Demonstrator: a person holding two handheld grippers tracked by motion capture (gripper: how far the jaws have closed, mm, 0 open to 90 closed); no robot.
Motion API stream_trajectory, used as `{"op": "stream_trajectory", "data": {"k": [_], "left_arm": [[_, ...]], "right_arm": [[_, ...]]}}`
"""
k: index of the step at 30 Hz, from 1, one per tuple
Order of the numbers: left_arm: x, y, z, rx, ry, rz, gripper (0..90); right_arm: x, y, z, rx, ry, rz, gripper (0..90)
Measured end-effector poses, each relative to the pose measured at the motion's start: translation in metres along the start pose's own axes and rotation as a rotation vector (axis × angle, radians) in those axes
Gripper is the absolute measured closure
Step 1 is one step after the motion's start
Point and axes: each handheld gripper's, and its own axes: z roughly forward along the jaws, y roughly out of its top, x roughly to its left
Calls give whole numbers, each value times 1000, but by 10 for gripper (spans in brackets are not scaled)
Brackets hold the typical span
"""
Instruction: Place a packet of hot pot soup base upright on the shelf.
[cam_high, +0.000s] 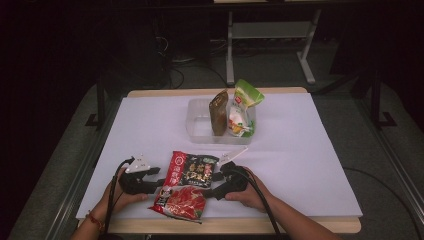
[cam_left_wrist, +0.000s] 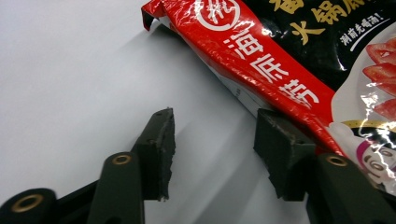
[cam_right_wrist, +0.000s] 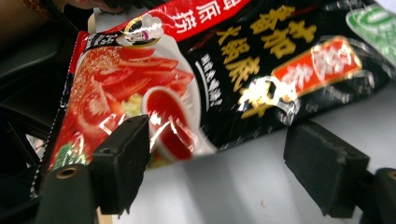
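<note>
High view puts the red and black soup-base packet (cam_high: 187, 182) at the near edge of the white surface (cam_high: 300, 150), lying between the two grippers, its glossy film wrinkled and catching the light. Its far half is black with yellow characters, its near half red with pictured tomato slices. The left gripper (cam_high: 159, 181) lies at the packet's left edge, held by the person's left hand (cam_high: 120, 197), and the right gripper (cam_high: 212, 186) lies at its right edge in the right hand (cam_high: 247, 192).

In the left gripper view the jaws stand partly spread with bare surface between them. The packet (cam_left_wrist: 289, 60) runs along the right-hand jaw and partly overlaps it; whether it touches that jaw cannot be told, and nothing is pinched. In the right gripper view the jaws stand wide apart. The packet's (cam_right_wrist: 210, 79) edge hangs in front of them, its red tomato end crossing the left jaw, and the pads are not pressing on it.

Farther back on the surface, well apart from the hands, stands a clear plastic tub (cam_high: 200, 127). A brown pouch (cam_high: 218, 112) and a green and white pouch (cam_high: 242, 110) stand upright in its right half, side by side. Black cables trail from both grippers toward the near edge.
</note>
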Motion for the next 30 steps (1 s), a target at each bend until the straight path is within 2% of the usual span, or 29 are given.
{"op": "stream_trajectory", "data": {"k": [4,7,8,10,12,18,20,24,27,30], "left_arm": [[-4,5,3,15,-16,38,605],[-9,10,8,11,-16,49,633],[-10,12,10,13,-22,52,638],[-11,16,14,15,-28,52,640],[-11,19,17,16,-36,49,639],[-13,21,22,3,-33,44,625],[-14,21,21,-2,-23,54,621],[-13,20,21,-7,-8,47,585],[-11,19,22,-9,-7,31,548],[-7,18,22,-16,-14,-4,495]], "right_arm": [[-4,0,0,-34,3,31,183],[-6,0,-1,-50,-49,37,184],[-7,0,-3,-57,-67,50,204],[-11,0,-7,-77,-116,48,310],[-15,0,-12,-95,-145,51,420],[-24,-2,-23,-131,-172,54,608],[-22,-3,-24,-144,-185,41,653],[-20,-4,-25,-163,-196,39,696],[-19,-4,-25,-173,-206,38,713],[-17,-5,-25,-189,-213,35,732]]}}
